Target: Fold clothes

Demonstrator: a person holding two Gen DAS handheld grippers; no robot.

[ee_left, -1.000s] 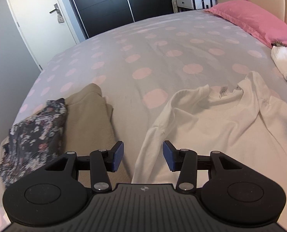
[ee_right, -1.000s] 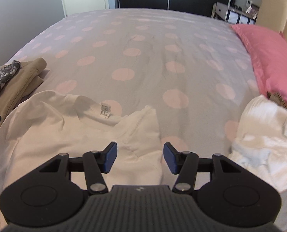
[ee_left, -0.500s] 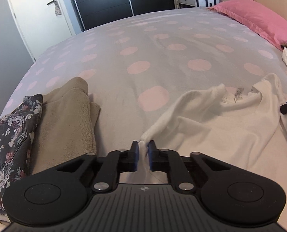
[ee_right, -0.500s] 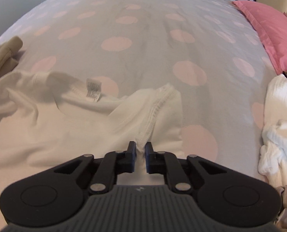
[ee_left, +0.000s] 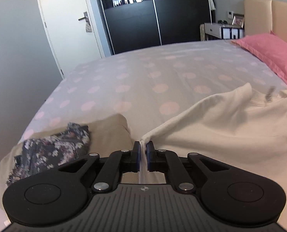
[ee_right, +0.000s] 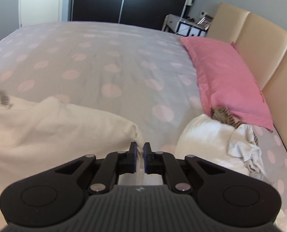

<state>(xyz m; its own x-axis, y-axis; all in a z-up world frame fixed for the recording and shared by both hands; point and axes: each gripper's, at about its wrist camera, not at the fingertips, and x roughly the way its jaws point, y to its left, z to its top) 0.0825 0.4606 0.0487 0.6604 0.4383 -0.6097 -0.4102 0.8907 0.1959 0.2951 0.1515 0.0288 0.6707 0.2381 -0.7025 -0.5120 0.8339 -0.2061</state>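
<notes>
Where the left wrist shows floral cloth (ee_left: 50, 152), the right's headboard (ee_right: 255, 44).

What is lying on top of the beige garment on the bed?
A dark floral garment lies on the beige garment, covering its left part. What is under the beige one cannot be seen.

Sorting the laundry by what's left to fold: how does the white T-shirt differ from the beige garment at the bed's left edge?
The white T-shirt is spread out and pinched by the left tool and right tool; the beige garment lies folded and ungripped. The T-shirt carries nothing on top; the beige one has a dark floral cloth on it. Both are on the polka-dot bed.
</notes>
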